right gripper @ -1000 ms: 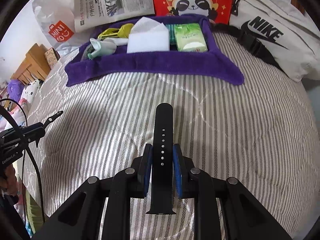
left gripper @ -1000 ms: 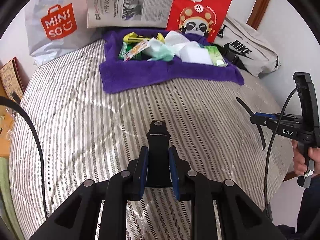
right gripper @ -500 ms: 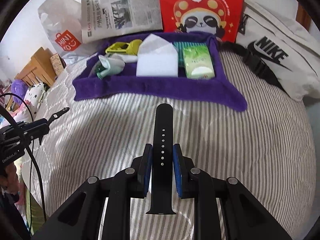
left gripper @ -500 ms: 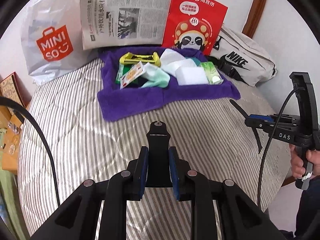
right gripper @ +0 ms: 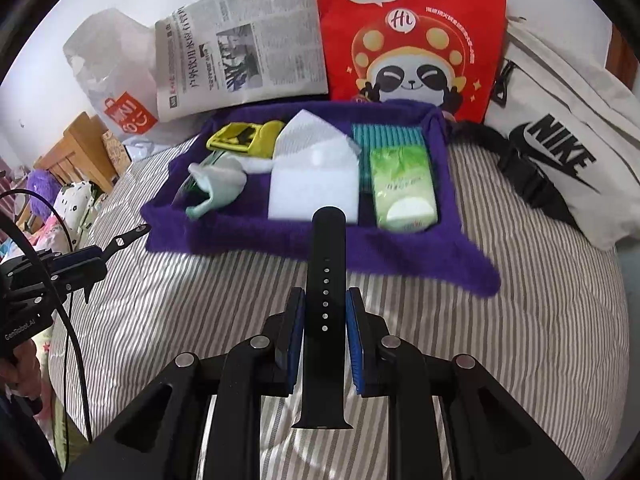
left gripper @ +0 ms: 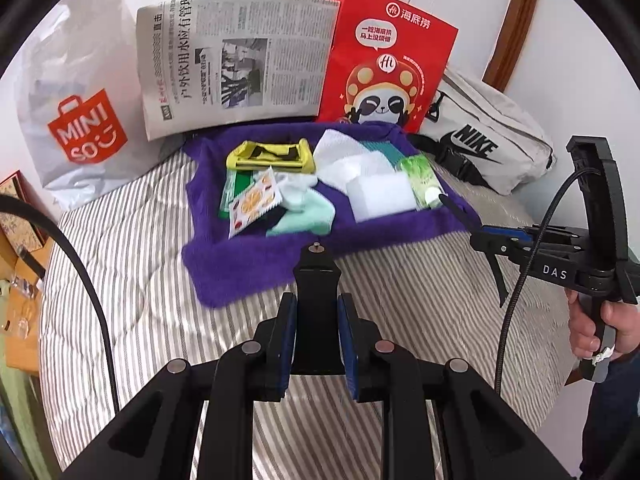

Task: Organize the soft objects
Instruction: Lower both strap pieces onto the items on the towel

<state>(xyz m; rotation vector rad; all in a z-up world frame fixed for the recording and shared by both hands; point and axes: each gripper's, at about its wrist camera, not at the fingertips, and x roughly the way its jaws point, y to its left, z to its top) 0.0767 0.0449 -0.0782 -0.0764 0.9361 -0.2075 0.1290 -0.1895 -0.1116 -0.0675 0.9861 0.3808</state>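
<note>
Above the striped quilt (right gripper: 500,320) we carry one half of a black watch strap in each gripper. Our right gripper (right gripper: 325,334) is clamped on the long strap half with the row of holes (right gripper: 325,280); the pads press its edges and the rounded tip runs forward past the fingers. Our left gripper (left gripper: 316,334) is closed on the shorter strap piece with the metal pin (left gripper: 316,276), which stands up between the blue pads. We grip each piece by its sides, near the middle, probably so the soft rubber neither droops nor twists while carried.

Ahead of both grippers lies the purple towel (right gripper: 400,256), its edges turned up into a shallow tray against the red panda bag (right gripper: 408,40), the newspaper (left gripper: 240,60) and the MINISO bag (left gripper: 86,128). That backstop likely keeps the far rim standing.

On the towel things are grouped: the green tissue pack (right gripper: 402,188) and teal ribbed cloth (right gripper: 388,136) to the right, the white sponge block (right gripper: 314,192) and white mesh cloth (right gripper: 308,132) in the middle, the mint sock (left gripper: 306,208), sticker sheet (left gripper: 256,204) and yellow case (left gripper: 268,154) to the left. A white Nike bag (right gripper: 560,152) lies beside the towel.

We judge both strap halves are headed for the towel, where bare purple shows near the front rim.
</note>
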